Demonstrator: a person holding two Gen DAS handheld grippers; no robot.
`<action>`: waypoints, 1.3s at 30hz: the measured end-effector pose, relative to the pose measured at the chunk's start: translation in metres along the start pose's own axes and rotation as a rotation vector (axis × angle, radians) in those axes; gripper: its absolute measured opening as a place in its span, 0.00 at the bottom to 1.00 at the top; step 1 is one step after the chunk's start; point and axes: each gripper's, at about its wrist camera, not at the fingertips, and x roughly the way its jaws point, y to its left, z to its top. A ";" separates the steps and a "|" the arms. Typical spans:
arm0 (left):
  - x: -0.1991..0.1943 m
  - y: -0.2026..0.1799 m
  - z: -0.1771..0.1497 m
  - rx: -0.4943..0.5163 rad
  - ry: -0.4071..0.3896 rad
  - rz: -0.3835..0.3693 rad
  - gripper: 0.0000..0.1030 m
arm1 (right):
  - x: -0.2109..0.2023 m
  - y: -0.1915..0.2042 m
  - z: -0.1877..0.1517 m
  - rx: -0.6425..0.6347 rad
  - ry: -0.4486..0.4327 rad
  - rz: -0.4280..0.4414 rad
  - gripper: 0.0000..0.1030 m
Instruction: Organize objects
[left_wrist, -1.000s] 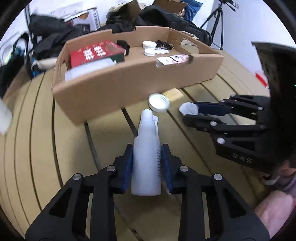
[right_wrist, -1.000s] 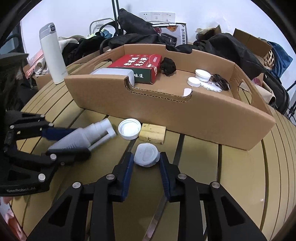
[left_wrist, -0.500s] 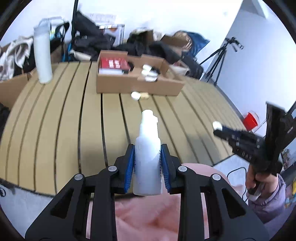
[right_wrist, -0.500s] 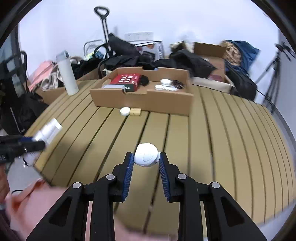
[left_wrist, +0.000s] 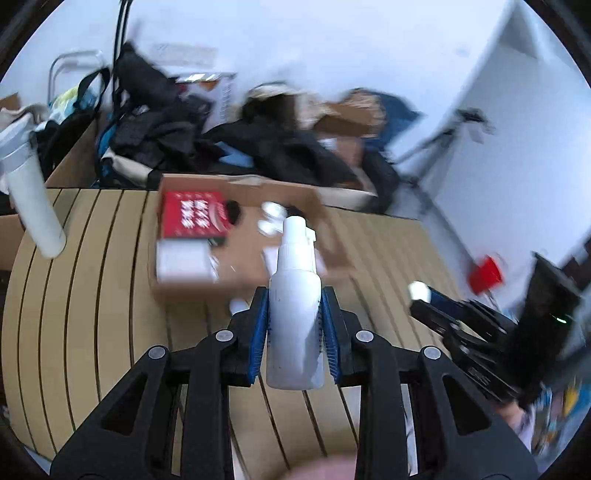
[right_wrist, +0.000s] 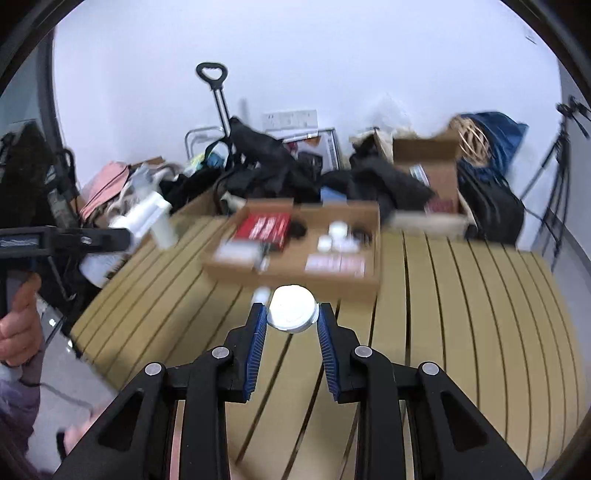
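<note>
White bottle (left_wrist: 293, 314): clamped upright in the left gripper (left_wrist: 294, 328), long axis running along the fingers, bare nozzle end pointing away toward the cardboard tray (left_wrist: 243, 284); no cap on it.
Left jaws: clenched on the bottle's body, blue pads pressing both sides, held above the slatted table (left_wrist: 92, 332).
Key relation: the cap (right_wrist: 292, 309) sits to the right of the bottle, well apart; to close the bottle, the cap would have to come over the nozzle end along the bottle's long axis, so the two hands must converge. That is a judgement from how things lie.
Right jaws: nearly closed, grasping the round white cap by its rim at the tips of the right gripper (right_wrist: 291, 317), flat face toward the camera.
Tray: beyond both grippers on the table, holding a red box (right_wrist: 262, 229) and small white lids (right_wrist: 334, 236); another small white lid (right_wrist: 260, 294) lies just outside its near wall.
Nearer hand: both seem about equally far from the tray; blur makes it hard to say more.
</note>
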 end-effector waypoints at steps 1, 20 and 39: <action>0.021 0.006 0.015 -0.029 0.024 0.012 0.23 | 0.026 -0.009 0.022 0.023 0.030 0.006 0.30; 0.155 0.078 0.038 -0.148 0.157 0.020 0.47 | 0.268 -0.039 0.053 0.265 0.329 0.164 0.46; -0.083 0.037 0.014 0.082 0.075 0.399 0.82 | -0.020 -0.021 0.110 0.102 0.170 -0.183 0.67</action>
